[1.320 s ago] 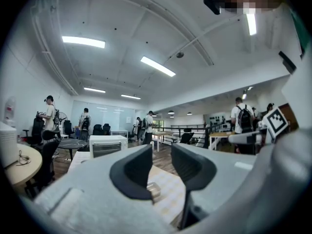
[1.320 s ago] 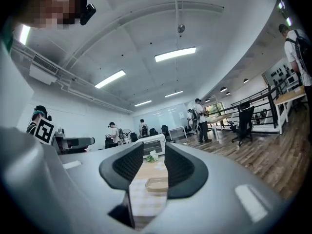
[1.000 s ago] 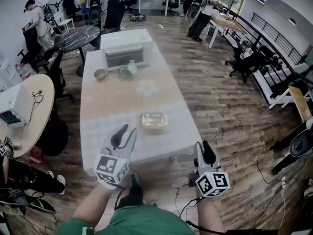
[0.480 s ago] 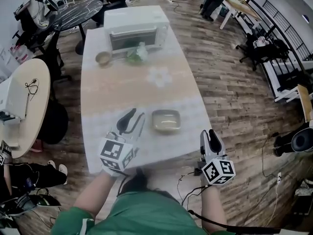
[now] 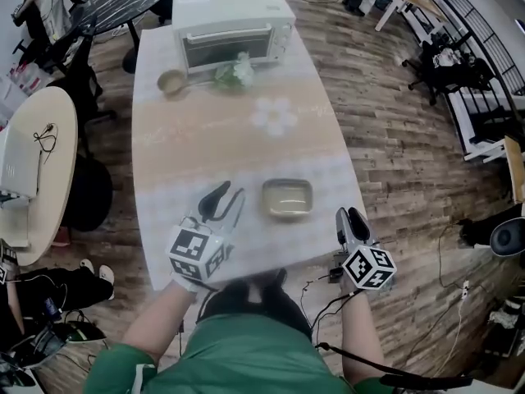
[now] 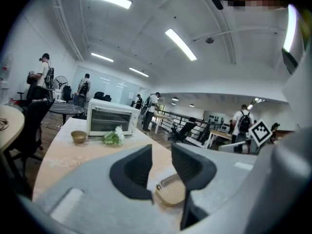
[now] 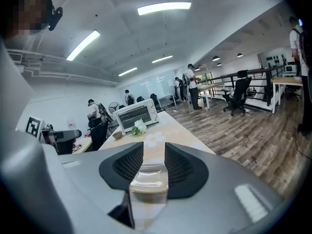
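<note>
Head view: tray [image 5: 287, 198] lies crosswise on table [image 5: 205, 146].

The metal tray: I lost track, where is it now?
In the head view the metal tray lies on the table, at its near end, just right of the left gripper.

The tray [image 5: 287, 199] lies on the worktop [image 5: 164, 162] near its front edge, between the 2 claws. The left claw [image 5: 226, 199] is just beside its left, and the right claw [image 5: 348, 218] is past the worktop's right edge. At the far end stands the oven [image 5: 228, 29], with the bowl [image 5: 171, 81] and greens [image 5: 234, 73] before it.
</note>
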{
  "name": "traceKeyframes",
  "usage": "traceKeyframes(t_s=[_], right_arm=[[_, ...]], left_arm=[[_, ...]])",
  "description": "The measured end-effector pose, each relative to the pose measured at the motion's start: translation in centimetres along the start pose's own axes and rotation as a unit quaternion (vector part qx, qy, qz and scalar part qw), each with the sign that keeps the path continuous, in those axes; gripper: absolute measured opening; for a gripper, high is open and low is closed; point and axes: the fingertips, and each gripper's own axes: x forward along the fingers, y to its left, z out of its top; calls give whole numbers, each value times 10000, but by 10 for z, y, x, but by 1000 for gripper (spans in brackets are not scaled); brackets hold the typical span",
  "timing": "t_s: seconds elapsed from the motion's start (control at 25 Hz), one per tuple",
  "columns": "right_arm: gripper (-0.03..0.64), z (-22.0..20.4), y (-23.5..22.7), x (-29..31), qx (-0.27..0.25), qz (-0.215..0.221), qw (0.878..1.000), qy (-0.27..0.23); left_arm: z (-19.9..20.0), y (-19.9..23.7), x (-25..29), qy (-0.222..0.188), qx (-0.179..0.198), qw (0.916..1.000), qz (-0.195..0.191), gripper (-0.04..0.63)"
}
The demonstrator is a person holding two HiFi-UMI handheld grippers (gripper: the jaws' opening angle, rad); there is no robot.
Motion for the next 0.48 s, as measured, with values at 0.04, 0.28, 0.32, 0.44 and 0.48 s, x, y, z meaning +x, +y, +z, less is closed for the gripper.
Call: traceKeyframes(t_s=[0.04, 0.28, 0.32, 0.44, 0.48], right_arm=[[137, -3, -6, 6, 38, -4, 10000, 61], [137, -37, -32, 46, 337, 301, 9966, 686], [137, -45, -36, 53, 341, 384, 9952, 832], [137, -65, -48, 72, 459, 571, 9898, 1225], [137, -71, -52, 77, 525, 630, 9876, 1340]], left_arm=[[-4, 1, 2, 51, -23, 10000, 16, 123], [-23, 9, 10, 321, -61, 9991, 278, 123], [-26, 10, 11, 359, -71, 9987, 340, 123], [-35, 13, 16, 473, -104, 9976, 492, 123], [-38, 13, 18, 517, -119, 9972, 536, 123]])
